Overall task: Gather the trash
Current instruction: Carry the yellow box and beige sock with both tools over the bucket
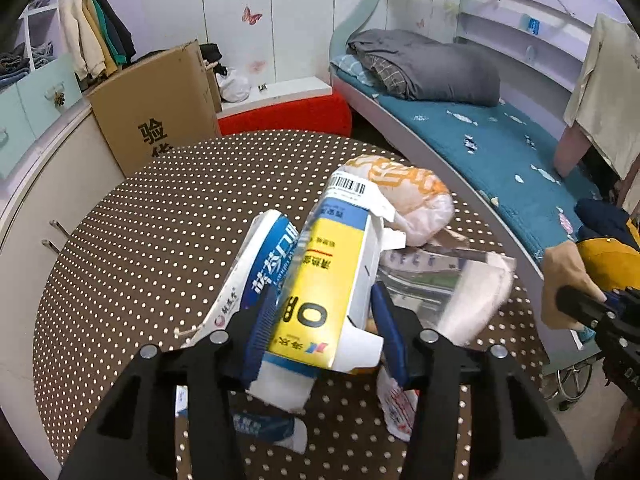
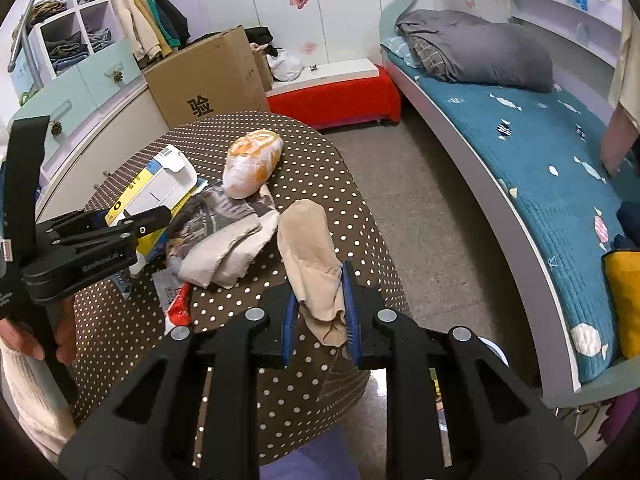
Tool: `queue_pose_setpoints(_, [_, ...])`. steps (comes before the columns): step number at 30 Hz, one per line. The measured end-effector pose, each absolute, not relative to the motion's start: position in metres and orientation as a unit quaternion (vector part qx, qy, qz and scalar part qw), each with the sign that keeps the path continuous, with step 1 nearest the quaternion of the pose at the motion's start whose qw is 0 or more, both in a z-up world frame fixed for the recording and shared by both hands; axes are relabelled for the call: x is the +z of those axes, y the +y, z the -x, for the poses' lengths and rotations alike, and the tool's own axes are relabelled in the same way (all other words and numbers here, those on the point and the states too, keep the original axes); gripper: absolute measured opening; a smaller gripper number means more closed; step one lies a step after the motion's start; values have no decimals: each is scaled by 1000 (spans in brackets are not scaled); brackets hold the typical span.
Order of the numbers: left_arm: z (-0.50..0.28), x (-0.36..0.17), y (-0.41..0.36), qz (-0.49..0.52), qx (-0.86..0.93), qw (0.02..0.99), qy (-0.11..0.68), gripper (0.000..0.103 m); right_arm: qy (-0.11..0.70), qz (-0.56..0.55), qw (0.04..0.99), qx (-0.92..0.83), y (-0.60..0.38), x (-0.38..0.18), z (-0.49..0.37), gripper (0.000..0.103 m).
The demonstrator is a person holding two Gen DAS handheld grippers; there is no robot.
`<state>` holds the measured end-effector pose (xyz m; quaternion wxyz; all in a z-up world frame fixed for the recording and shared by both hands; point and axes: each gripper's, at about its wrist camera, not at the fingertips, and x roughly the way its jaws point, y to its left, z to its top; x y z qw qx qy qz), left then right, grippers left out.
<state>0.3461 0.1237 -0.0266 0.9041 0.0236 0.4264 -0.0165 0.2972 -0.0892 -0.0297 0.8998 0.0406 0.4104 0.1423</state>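
Note:
My left gripper is shut on a yellow and white carton box, tilted above the dotted brown table; the box also shows in the right wrist view. A blue and white box lies against it on the left. My right gripper is shut on a beige crumpled paper bag held over the table's near edge. An orange and white plastic bag lies further back, and crumpled paper with a printed wrapper lies in the middle. A red and white wrapper lies nearer.
A big cardboard box stands behind the table against the cabinet. A red bench is at the back. A bed with a teal cover runs along the right. Bare floor lies between table and bed.

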Motion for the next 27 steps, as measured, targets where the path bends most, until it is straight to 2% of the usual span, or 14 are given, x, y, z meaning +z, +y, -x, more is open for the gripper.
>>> queue_pose_setpoints(11, [-311,-8,91,-35,-41,914,403,49,389,-44,910,134,-106,-14,-270,20])
queue_pose_setpoints(27, [-281,0,-2,-75,-126,912,384,49,374,-74,922,70,-172,-5,-236,20])
